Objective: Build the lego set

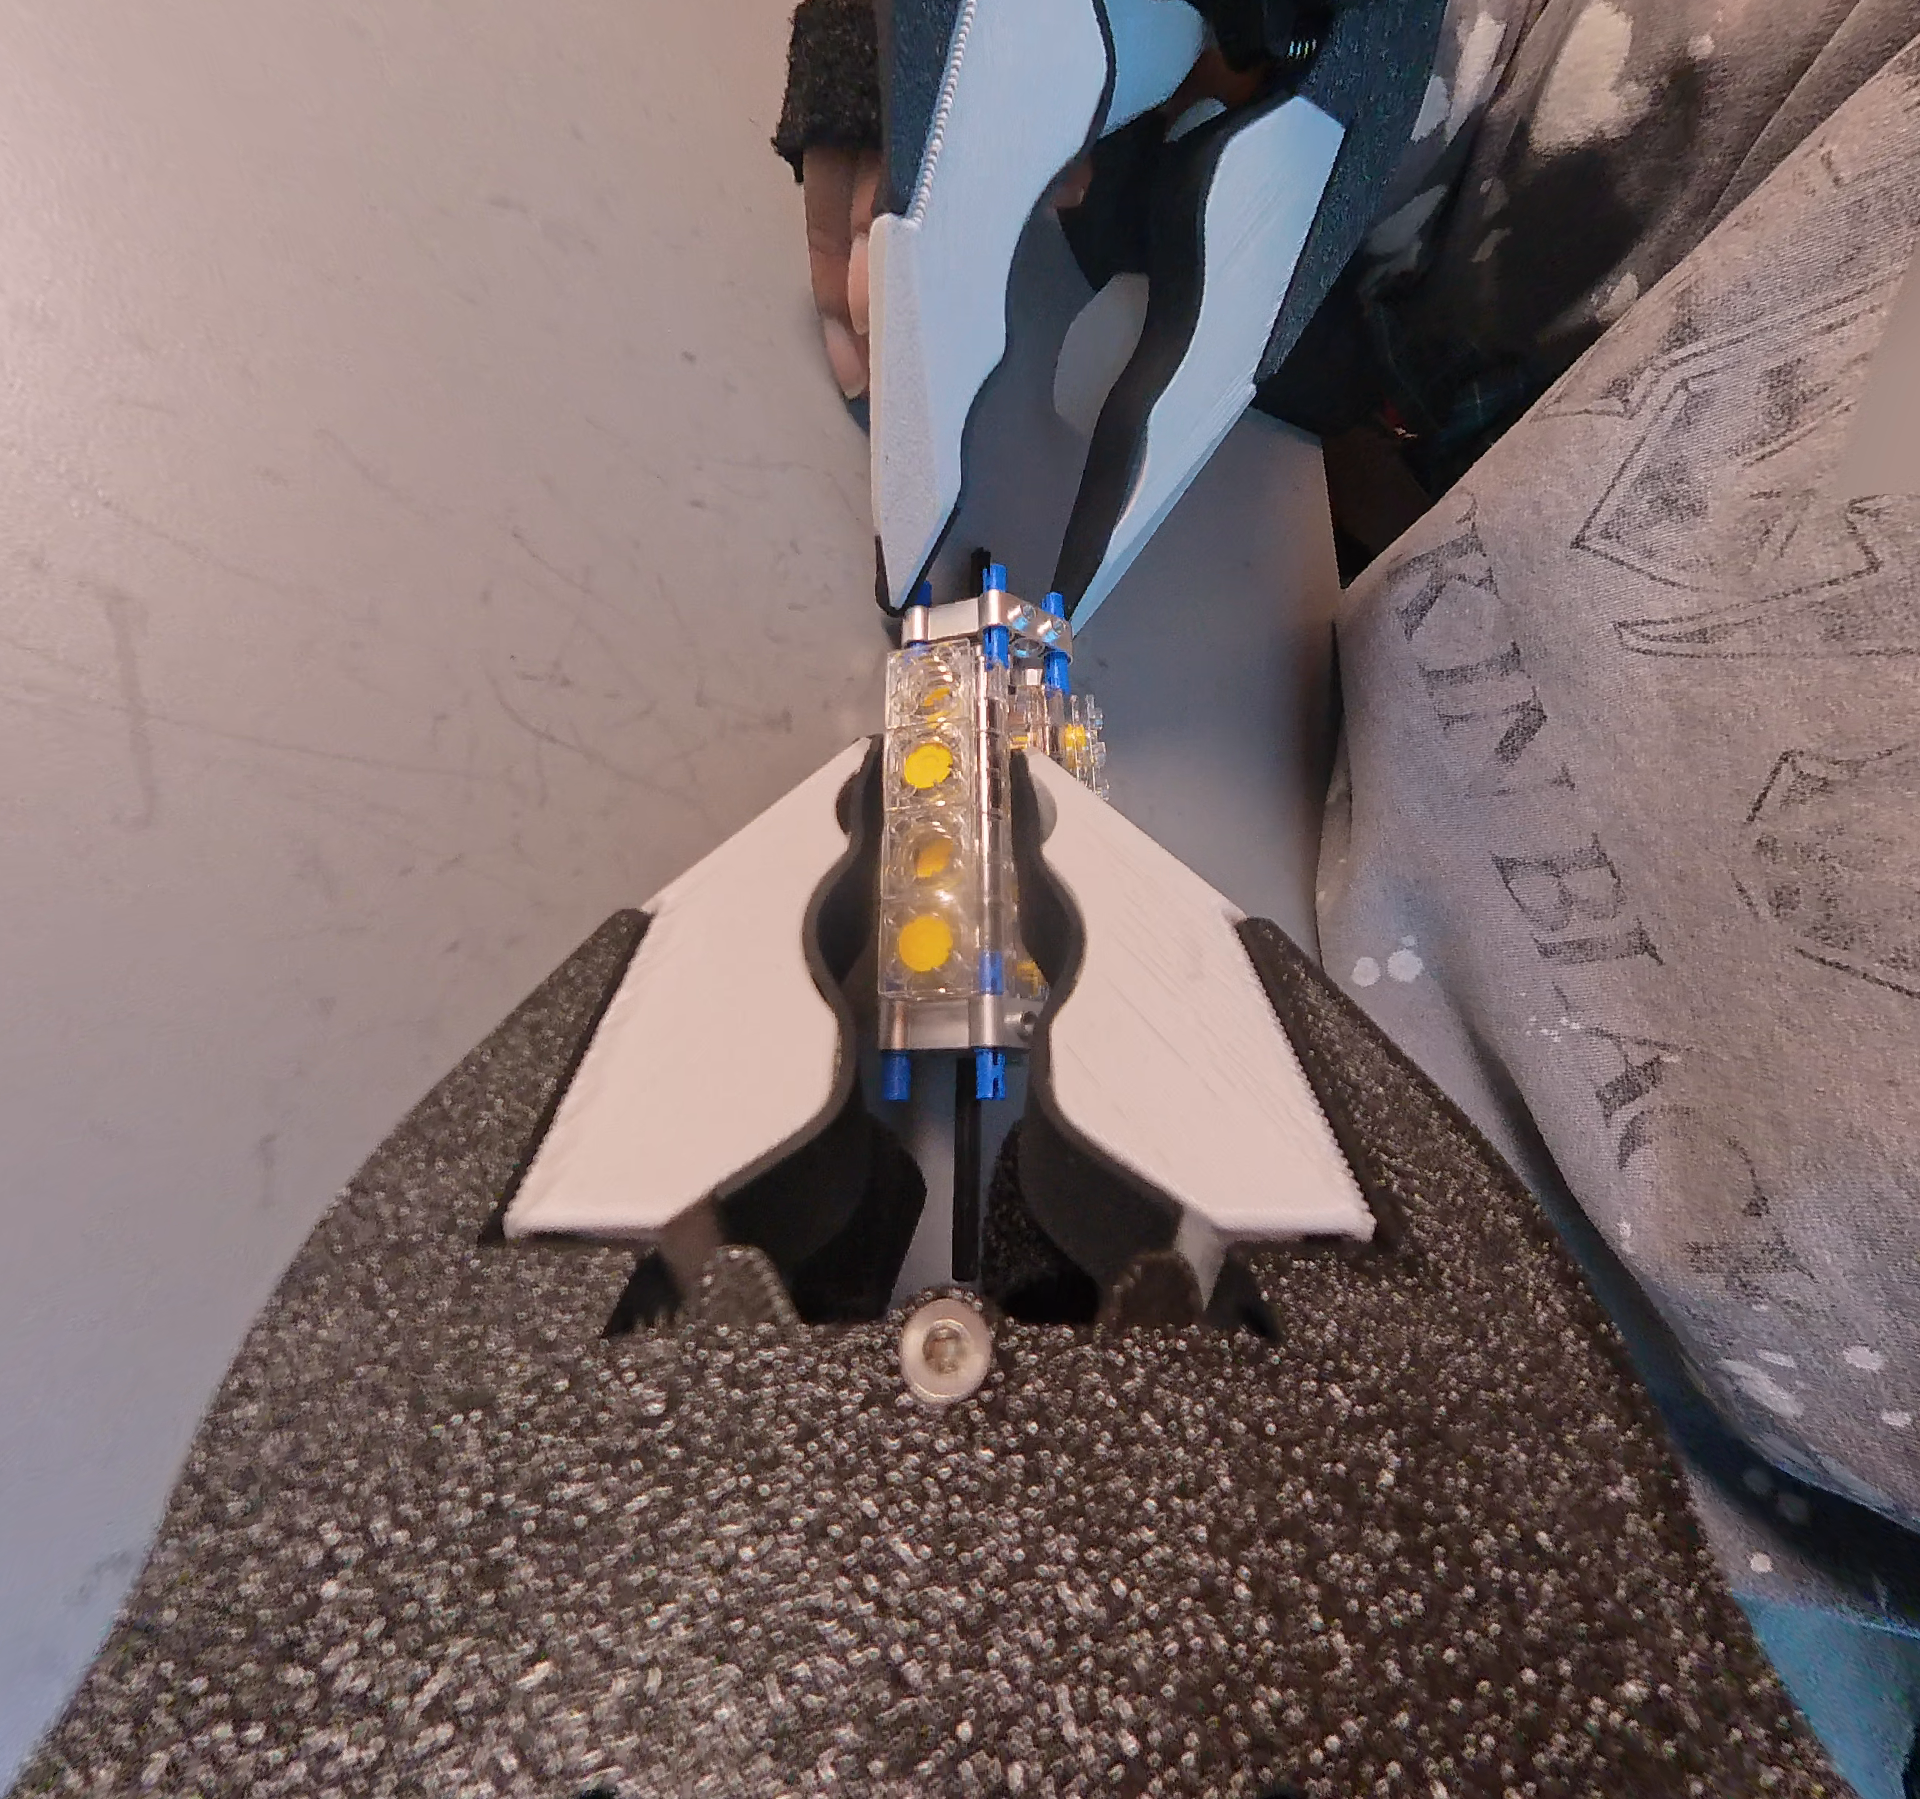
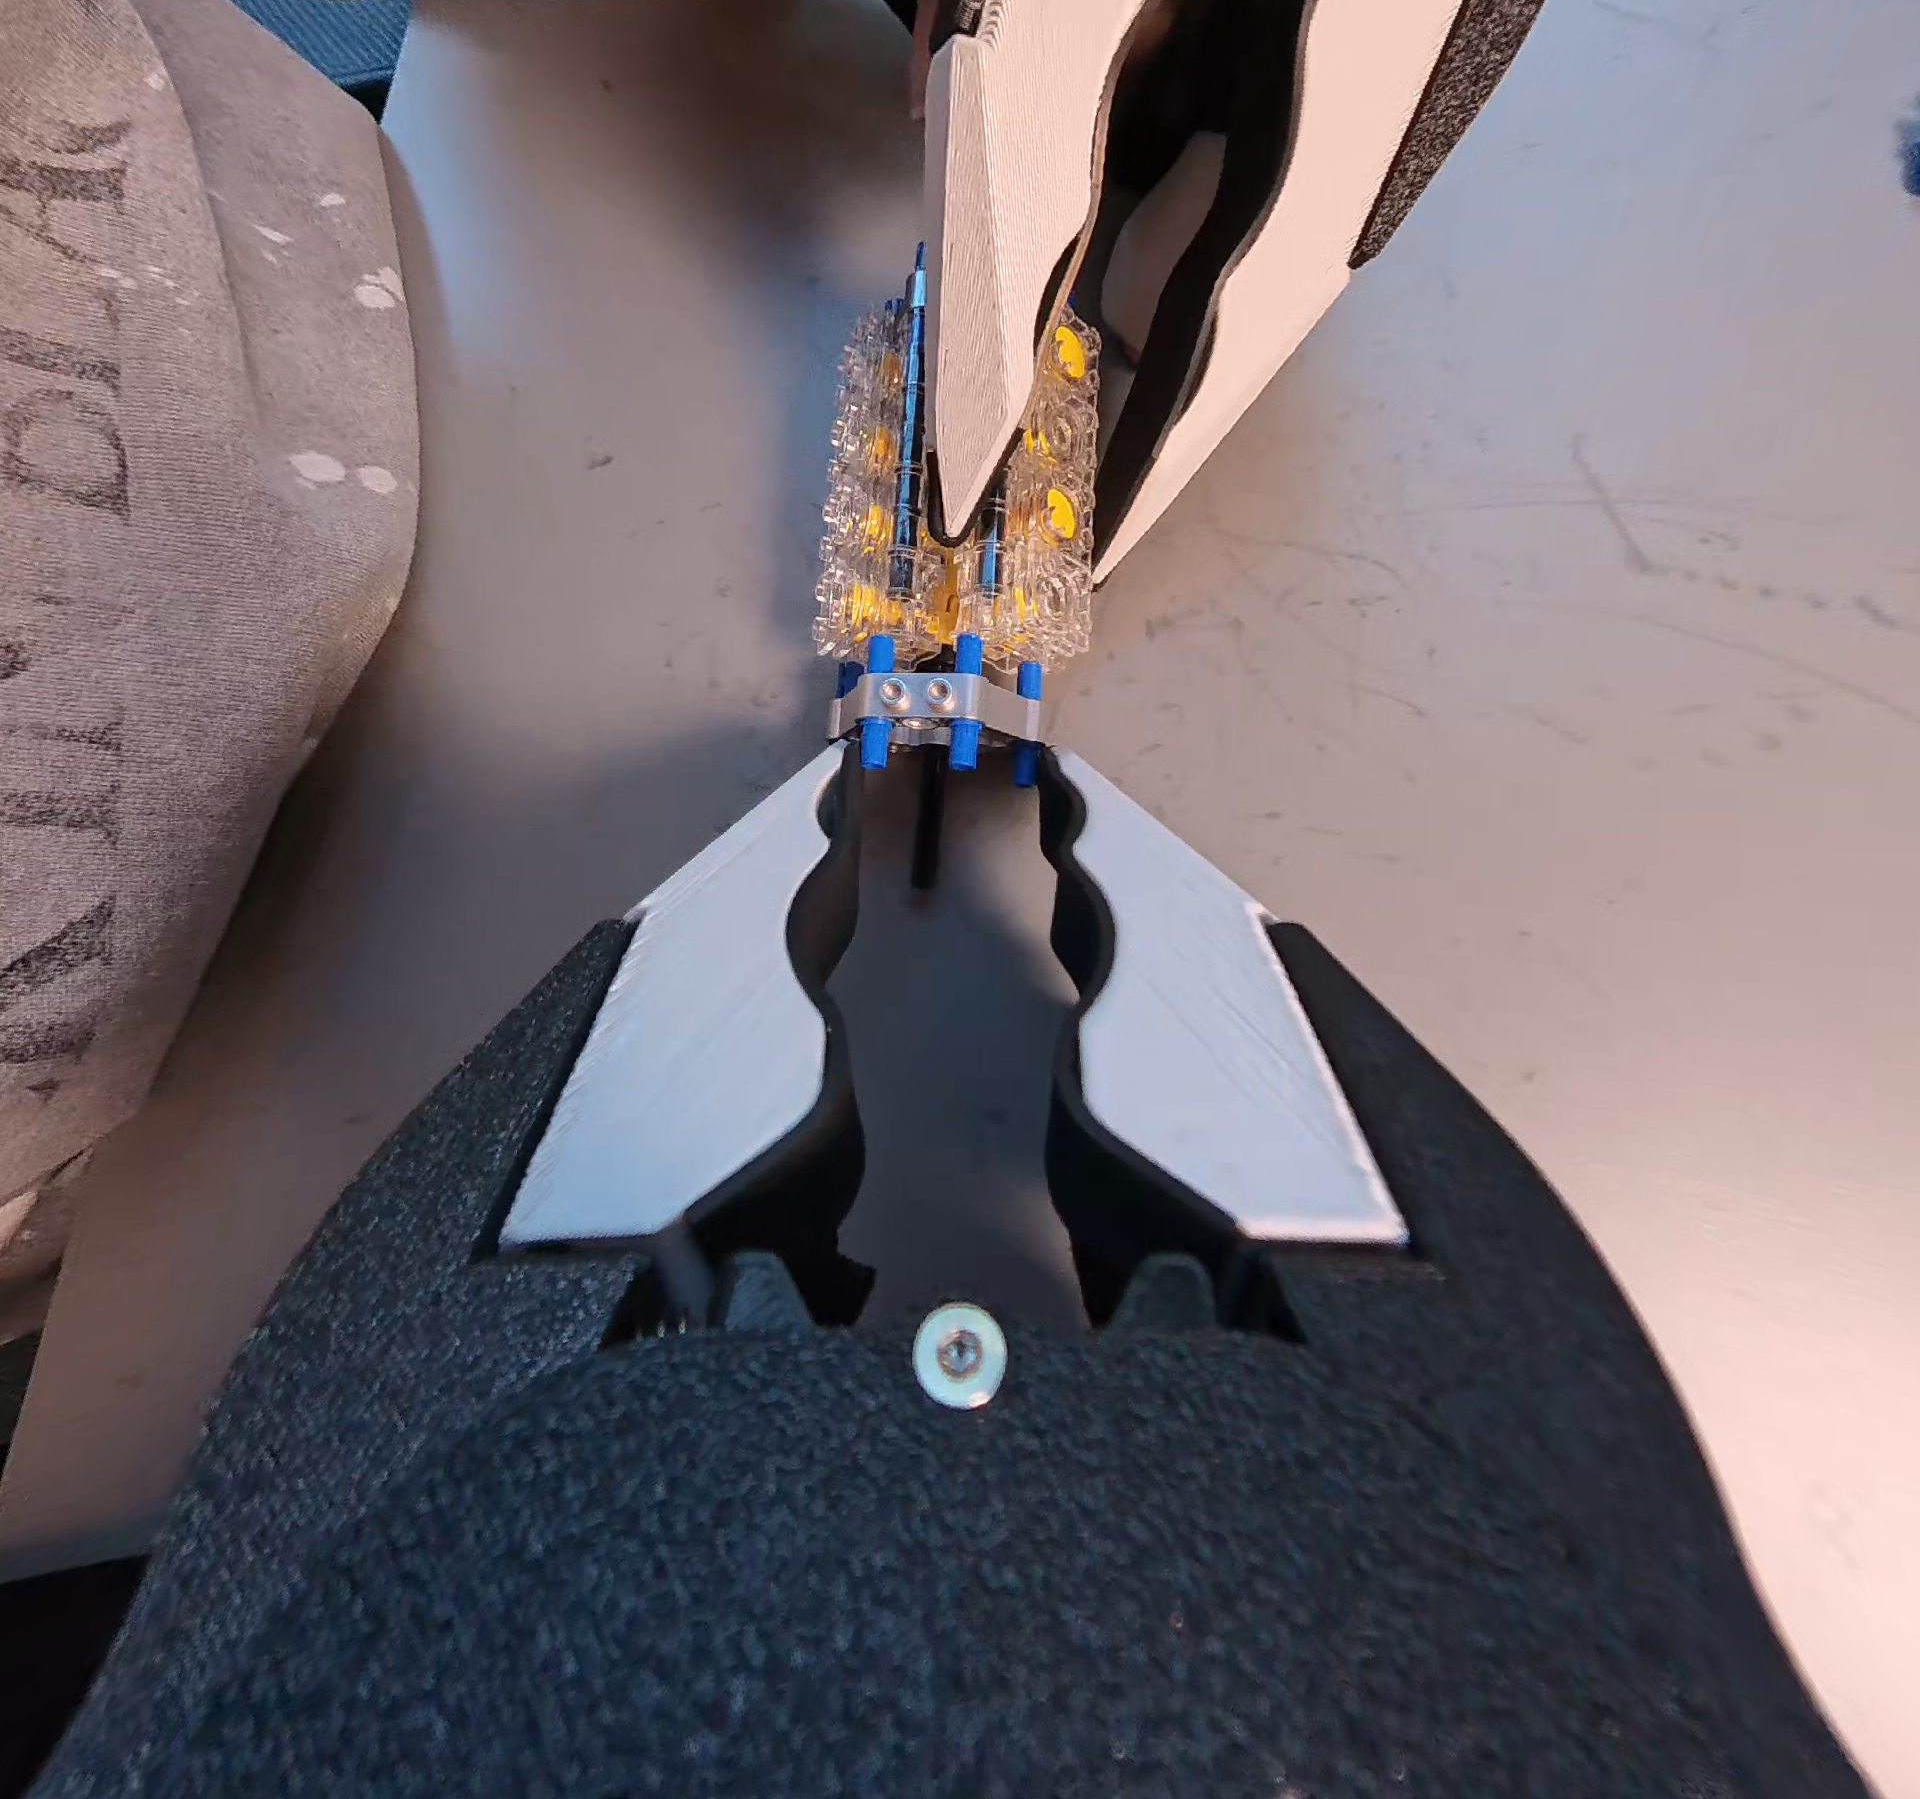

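Note:
A small assembly of clear bricks with yellow dots (image 1: 925, 856), blue pins and grey end pieces is held above the table. My left gripper (image 1: 940, 762) is shut on its clear middle part, with a black axle (image 1: 966, 1157) running back between the fingers. It also shows in the right wrist view (image 2: 1029, 554), coming down from the top onto the clear bricks (image 2: 1060, 461). My right gripper (image 2: 945, 762) closes its tips on the blue pins of the near grey end piece (image 2: 914, 695). In the left wrist view it (image 1: 982, 601) reaches in from above at the far end.
The scuffed grey table (image 1: 364, 502) lies below, also in the right wrist view (image 2: 1455, 710). A person's grey printed garment (image 1: 1610, 814) fills the right side, and the left side in the right wrist view (image 2: 156, 399). A hand (image 1: 836, 274) shows behind the right gripper.

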Demonstrator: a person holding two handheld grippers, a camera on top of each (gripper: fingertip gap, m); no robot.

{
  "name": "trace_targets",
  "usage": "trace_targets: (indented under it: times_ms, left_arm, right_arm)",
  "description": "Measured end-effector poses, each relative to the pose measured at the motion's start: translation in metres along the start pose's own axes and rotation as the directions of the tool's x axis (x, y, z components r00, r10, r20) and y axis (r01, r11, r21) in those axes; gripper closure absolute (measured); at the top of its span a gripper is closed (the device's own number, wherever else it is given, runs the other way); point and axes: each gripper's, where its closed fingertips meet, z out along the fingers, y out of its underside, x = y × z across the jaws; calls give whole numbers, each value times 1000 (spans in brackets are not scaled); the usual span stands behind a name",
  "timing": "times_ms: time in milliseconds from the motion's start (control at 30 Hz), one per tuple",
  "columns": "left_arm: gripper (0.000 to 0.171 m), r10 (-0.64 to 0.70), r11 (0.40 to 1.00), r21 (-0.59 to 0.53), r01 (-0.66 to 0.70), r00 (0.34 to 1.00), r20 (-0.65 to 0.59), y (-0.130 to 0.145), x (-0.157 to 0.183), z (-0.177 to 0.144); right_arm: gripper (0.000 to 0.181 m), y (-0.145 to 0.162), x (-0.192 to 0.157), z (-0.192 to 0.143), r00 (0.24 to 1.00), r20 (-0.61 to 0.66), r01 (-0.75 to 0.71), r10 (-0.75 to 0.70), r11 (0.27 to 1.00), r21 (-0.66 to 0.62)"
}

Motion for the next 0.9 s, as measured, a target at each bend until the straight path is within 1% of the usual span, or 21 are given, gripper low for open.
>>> trace_targets:
  times_ms: [133, 200, 400, 433, 500, 533, 567, 633, 733, 833, 900]
  left_arm:
    - [149, 22, 1000, -5, -22, 1000, 0, 2, 3, 1]
    - [150, 17, 1000, -1, -17, 1000, 9, 1, 3, 2]
    - [150, 6, 1000, 12, -6, 1000, -4, 2, 6, 1]
    - [151, 5, 1000, 18, -4, 1000, -7, 1, 8, 2]
    - [158, -26, 997, 68, 28, 999, -35, -10, 13, 4]
    - [158, -25, 998, 57, 28, 999, -43, -10, 15, 6]
    - [158, -4, 1000, 21, 5, 999, -40, -7, 17, 8]
    - [157, 45, 999, -26, -45, 999, 4, -4, 18, 6]
    - [157, 25, 1000, -14, -25, 999, 28, -3, 17, 4]
    - [154, -8, 1000, 7, 8, 1000, 26, -2, 17, 4]
    - [143, -22, 1000, 15, 21, 999, 29, -1, 17, 1]
  right_arm:
    - [150, -1, 0, 1, 1000, 3, -19, 19, 1000, 7]
    - [150, 0, 0, 1, 1000, -7, 7, -7, 1000, -1]
    - [151, -2, -3, 3, 1000, 0, 2, -2, 1000, -3]
    - [151, -3, -4, 4, 1000, 3, 8, -8, 1000, -1]
    - [150, -6, -10, 7, 999, 26, 28, -28, 1000, 12]
    - [149, -7, -12, 10, 999, 27, 32, -32, 999, 3]
    - [150, -8, -16, 12, 999, 48, 25, -25, 1000, -8]
    - [149, -10, -17, 15, 999, 48, -3, 4, 1000, -8]
    - [149, -11, -16, 16, 999, 34, 7, -7, 1000, 1]
    - [149, -12, -16, 16, 999, 31, 13, -13, 1000, 1]
    - [149, -12, -16, 16, 999, 28, 15, -15, 1000, 0]
